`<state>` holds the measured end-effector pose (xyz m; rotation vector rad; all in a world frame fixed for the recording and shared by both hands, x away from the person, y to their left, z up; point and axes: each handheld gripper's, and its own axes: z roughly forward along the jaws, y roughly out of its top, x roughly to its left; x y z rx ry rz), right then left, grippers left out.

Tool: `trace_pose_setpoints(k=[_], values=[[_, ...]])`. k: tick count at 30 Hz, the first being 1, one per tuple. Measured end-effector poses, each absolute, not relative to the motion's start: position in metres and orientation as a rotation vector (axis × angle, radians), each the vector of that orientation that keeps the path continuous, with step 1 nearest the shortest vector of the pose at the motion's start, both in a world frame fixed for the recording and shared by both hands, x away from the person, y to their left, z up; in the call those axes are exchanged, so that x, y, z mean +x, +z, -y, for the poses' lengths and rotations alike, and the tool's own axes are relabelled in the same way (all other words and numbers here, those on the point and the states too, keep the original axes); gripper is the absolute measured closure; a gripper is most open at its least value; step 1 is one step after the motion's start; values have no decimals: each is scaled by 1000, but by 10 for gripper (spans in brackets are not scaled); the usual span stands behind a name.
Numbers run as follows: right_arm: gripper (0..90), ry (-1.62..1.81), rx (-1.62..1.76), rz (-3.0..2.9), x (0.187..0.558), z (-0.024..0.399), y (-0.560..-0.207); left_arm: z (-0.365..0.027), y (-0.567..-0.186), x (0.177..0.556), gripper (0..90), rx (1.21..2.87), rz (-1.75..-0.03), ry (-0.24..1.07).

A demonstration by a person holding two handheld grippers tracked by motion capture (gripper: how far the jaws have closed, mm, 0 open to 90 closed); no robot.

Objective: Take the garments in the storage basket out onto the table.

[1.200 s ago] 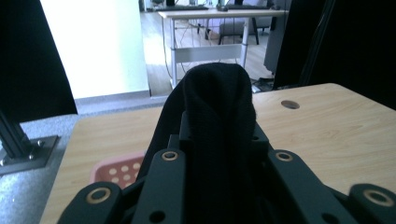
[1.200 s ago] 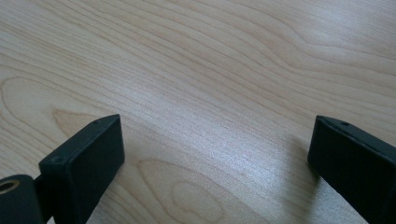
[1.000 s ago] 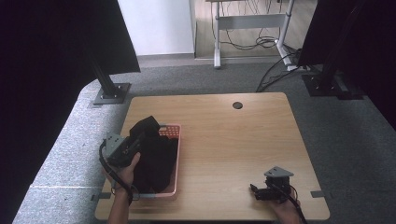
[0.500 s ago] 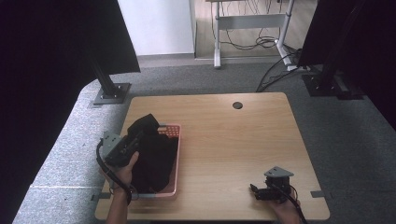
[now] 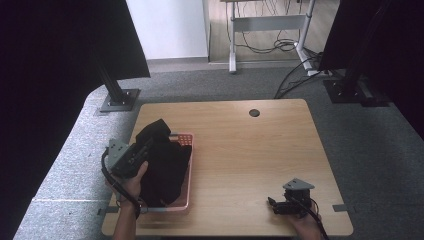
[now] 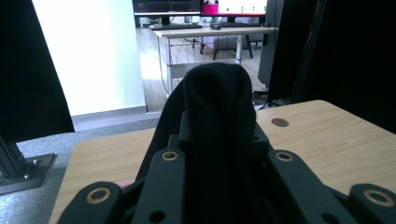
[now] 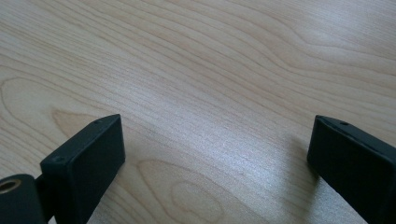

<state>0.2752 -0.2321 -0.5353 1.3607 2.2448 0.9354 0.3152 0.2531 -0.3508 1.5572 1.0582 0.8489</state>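
I am pinching the black garment (image 5: 162,162) with my left gripper (image 5: 131,156), lifting it partway from the pink basket (image 5: 189,172); my right gripper (image 5: 286,206) is resting spread near right.

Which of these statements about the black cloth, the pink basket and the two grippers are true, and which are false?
1. The left gripper is shut on the black cloth. True.
2. The cloth lies on bare wood, far from the pink basket. False: most of it lies in the basket.
3. The right gripper stands open above the wooden table. True.
4. The right gripper holds a cloth. False: nothing is between its jaws.
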Motion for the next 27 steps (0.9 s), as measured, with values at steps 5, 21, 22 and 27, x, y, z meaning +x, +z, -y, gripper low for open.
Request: trace_pose_setpoints(k=[5,21,22,27], values=[[36,935,1361,-2244,275,232,-535,-251,-348,315,755,1555,-1048,850],[37,936,1361,-2244,275,232,-535,-247,-338,312,756,1548,-1022,851],[37,936,1361,-2243,275,232,-535,-246,-337,312,755,1547,-1020,850],[37,935,1363,-2244,275,232,-535,-243,-334,312,756,1549,-1012,854]])
